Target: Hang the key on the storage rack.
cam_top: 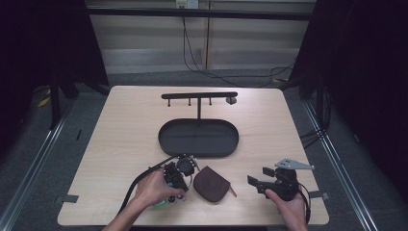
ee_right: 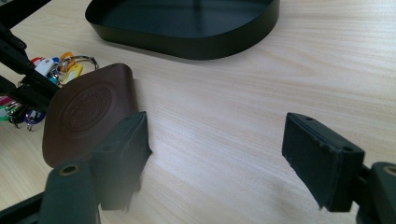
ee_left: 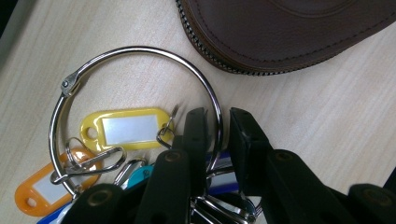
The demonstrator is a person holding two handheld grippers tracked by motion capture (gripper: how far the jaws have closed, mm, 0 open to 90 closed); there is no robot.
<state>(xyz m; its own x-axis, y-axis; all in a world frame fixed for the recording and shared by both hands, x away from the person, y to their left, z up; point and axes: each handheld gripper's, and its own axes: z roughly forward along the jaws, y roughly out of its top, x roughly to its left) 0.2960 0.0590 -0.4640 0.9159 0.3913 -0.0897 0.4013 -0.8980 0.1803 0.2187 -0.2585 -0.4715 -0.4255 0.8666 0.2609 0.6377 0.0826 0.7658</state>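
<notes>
A large metal key ring (ee_left: 135,48) lies on the wooden table with several coloured tags on it, among them a yellow tag (ee_left: 123,129) and an orange one (ee_left: 46,189). My left gripper (ee_left: 218,120) straddles the ring's wire at its right side. Its jaws stand slightly apart, with a gap beside the wire. A brown zipped leather pouch (ee_left: 289,32) lies just beyond the ring. From above, the left gripper (cam_top: 185,166) sits left of the pouch (cam_top: 210,184). My right gripper (cam_top: 260,176) rests to the pouch's right, open with nothing between its jaws (ee_right: 215,144).
A black oval tray (cam_top: 166,139) sits mid-table, and a black hook rack (cam_top: 198,95) stands behind it. The tray's wall (ee_right: 187,46) lies ahead of the right gripper, and the keys (ee_right: 70,65) show past the pouch (ee_right: 88,112). Bare wood lies to the right.
</notes>
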